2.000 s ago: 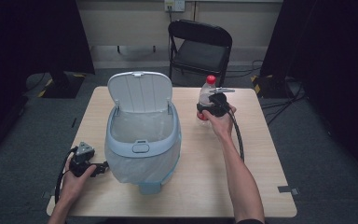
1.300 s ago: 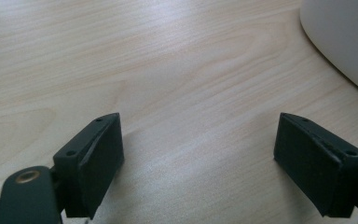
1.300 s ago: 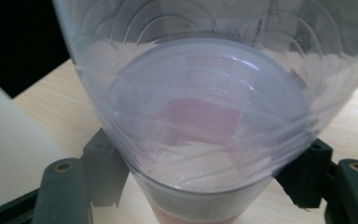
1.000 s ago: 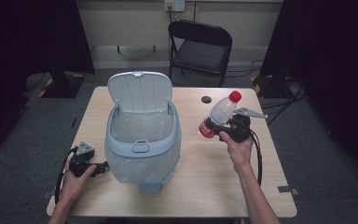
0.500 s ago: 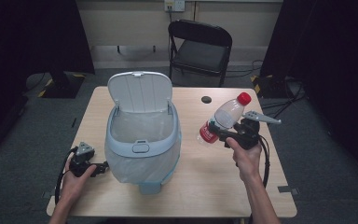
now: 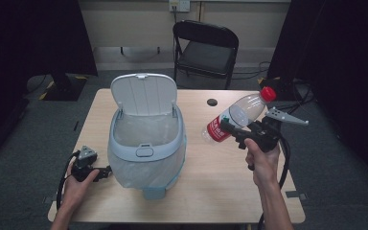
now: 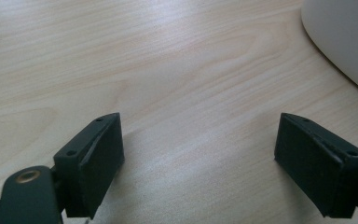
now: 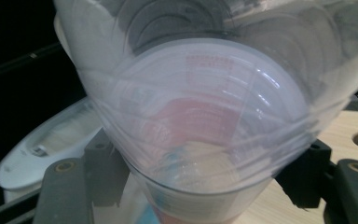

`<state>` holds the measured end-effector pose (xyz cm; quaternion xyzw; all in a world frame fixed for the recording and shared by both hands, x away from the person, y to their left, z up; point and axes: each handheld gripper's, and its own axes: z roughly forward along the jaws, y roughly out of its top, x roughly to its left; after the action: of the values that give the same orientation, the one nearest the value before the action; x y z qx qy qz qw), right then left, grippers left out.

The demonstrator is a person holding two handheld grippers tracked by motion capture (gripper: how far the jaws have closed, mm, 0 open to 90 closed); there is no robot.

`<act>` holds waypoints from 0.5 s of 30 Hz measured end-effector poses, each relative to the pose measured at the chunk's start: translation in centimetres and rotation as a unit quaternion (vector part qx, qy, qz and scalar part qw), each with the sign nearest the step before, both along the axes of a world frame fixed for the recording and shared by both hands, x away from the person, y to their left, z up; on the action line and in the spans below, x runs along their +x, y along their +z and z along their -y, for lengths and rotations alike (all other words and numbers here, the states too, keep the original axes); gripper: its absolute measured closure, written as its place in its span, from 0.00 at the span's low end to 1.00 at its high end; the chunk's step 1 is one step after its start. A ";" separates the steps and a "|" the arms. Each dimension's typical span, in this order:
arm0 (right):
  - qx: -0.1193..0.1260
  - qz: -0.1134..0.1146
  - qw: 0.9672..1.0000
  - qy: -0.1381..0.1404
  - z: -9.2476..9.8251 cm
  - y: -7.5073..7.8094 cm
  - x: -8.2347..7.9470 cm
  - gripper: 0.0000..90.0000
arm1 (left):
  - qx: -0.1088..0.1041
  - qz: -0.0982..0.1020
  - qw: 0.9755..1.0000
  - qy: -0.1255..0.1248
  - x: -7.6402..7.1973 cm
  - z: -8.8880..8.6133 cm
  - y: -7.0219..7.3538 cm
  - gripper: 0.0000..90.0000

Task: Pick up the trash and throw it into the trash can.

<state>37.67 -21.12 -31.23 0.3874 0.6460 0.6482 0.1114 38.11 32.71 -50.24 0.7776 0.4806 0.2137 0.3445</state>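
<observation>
Bottle (image 8: 200, 116) blurred at close range; its cap lies beyond the top edge. Bin (image 7: 345, 37) cropped at the corner, form indeterminate.

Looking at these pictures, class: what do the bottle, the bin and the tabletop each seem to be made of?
Bottle: clear, thin glossy plastic; the far side shows through it, and it has a red cap and label.
Bin: pale blue-grey moulded plastic, smooth matt, apparently lined with a translucent film bag.
Tabletop: light wood grain, satin; solid wood or laminate cannot be told.
</observation>
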 end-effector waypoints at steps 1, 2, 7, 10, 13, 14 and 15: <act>0.006 0.003 1.000 0.004 0.0 0.3 -0.1 0.32 | 0.000 0.000 1.000 0.000 0.0 0.0 0.0 0.17; 0.011 0.004 1.000 0.007 0.0 0.6 -0.2 0.32 | 0.000 0.000 1.000 0.001 0.0 0.0 0.0 0.17; 0.035 0.019 0.999 0.026 -0.2 2.0 -0.3 0.32 | 0.003 -0.001 1.000 0.000 0.0 0.0 0.0 0.16; 0.047 0.025 0.998 0.032 -0.4 2.9 -0.2 0.32 | 0.000 0.000 1.000 0.002 0.0 0.0 0.0 0.16; 0.058 0.035 0.997 0.039 -0.6 3.9 -0.2 0.32 | 0.002 -0.001 1.000 0.001 0.0 0.0 0.0 0.16; 0.063 0.039 0.996 0.044 -0.8 4.3 -0.2 0.32 | 0.000 0.000 1.000 0.002 0.0 0.0 0.0 0.16; 0.067 0.040 0.996 0.047 -0.9 4.6 -0.2 0.32 | 0.000 0.000 1.000 0.002 0.0 0.0 0.0 0.16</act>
<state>37.47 -20.25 -26.62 0.3369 0.6136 0.7096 0.0804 38.08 32.68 -50.24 0.7768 0.4820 0.2144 0.3441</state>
